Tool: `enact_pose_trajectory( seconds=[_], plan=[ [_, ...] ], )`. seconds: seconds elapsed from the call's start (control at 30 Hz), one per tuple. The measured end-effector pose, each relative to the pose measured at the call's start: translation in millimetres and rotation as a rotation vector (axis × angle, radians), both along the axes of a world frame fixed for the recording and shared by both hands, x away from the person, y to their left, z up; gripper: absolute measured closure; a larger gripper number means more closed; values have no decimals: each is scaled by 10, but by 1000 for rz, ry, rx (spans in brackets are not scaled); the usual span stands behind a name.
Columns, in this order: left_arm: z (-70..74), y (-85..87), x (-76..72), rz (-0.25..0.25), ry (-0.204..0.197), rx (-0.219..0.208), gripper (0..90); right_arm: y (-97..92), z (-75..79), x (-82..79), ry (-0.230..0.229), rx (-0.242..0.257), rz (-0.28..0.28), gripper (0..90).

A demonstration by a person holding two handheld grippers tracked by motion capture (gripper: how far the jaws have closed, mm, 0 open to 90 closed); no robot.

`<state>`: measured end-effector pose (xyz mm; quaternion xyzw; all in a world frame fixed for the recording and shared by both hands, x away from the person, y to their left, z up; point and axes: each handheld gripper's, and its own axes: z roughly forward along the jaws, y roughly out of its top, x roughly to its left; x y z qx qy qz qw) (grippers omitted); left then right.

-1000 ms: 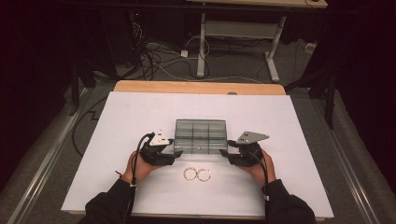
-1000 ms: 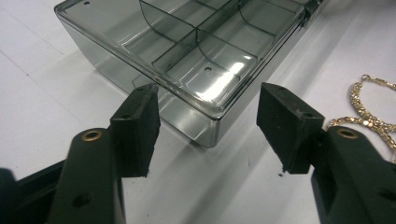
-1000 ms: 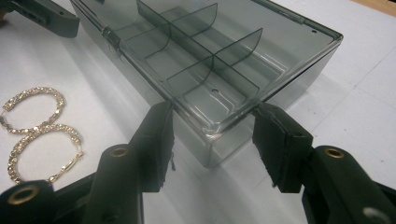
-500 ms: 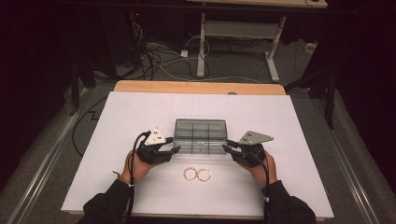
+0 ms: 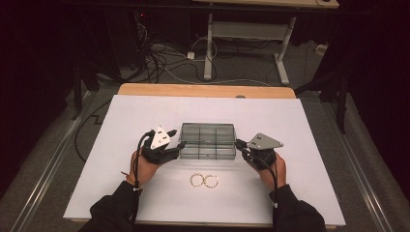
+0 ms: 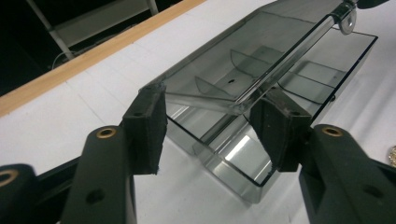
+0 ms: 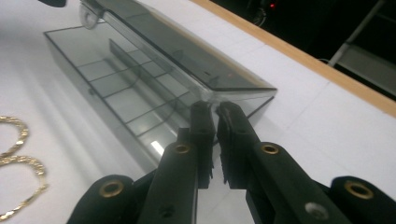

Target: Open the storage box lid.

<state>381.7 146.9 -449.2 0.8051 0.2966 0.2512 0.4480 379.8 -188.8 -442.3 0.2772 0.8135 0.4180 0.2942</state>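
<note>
A: While both hands sat at the bench, where was the box?
B: Smoked clear compartment box lay mid-bench, lid tilted partway up, between the two claws.
A: Left claw?
B: Jaws about half open, straddling the box's near end corner. Pads stood either side of the lid edge; contact with the plastic couldn't be told. Jaws had just opened a touch.
A: Right claw?
B: Jaws had just been closing, nearly together by then, tips at the box's end where lid met base. Looked pinched on the lid's rim, a thin gap between the pads.
A: Anything else?
B: Two gold hoop earrings lay side by side, touching, nearer the person than the box.
</note>
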Motion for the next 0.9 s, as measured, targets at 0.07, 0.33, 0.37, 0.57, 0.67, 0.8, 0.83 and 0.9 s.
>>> enact_pose_trajectory(
  seconds=[0.07,0.33,0.37,0.57,0.67,0.8,0.83,0.9],
  plan=[
    [17,-17,10,2,-20,21,469,4,16,11,-34,-14,-30,802],
    [65,-21,-4,-2,-35,11,595,85,84,-42,-158,-34,-33,808],
    [75,-33,-19,7,-51,28,600,98,96,-58,-178,-45,-38,814],
    [132,-28,-102,39,-107,50,713,118,117,-101,-225,-51,-49,836],
    [166,-36,-145,46,-128,64,732,120,130,-111,-235,-52,-52,841],
    [171,-41,-186,49,-141,83,732,129,142,-130,-243,-52,-53,842],
    [172,-38,-198,47,-148,89,732,129,142,-130,-243,-52,-53,842],
    [184,-28,-220,46,-153,84,732,137,148,-145,-242,-56,-52,842]
  ],
)
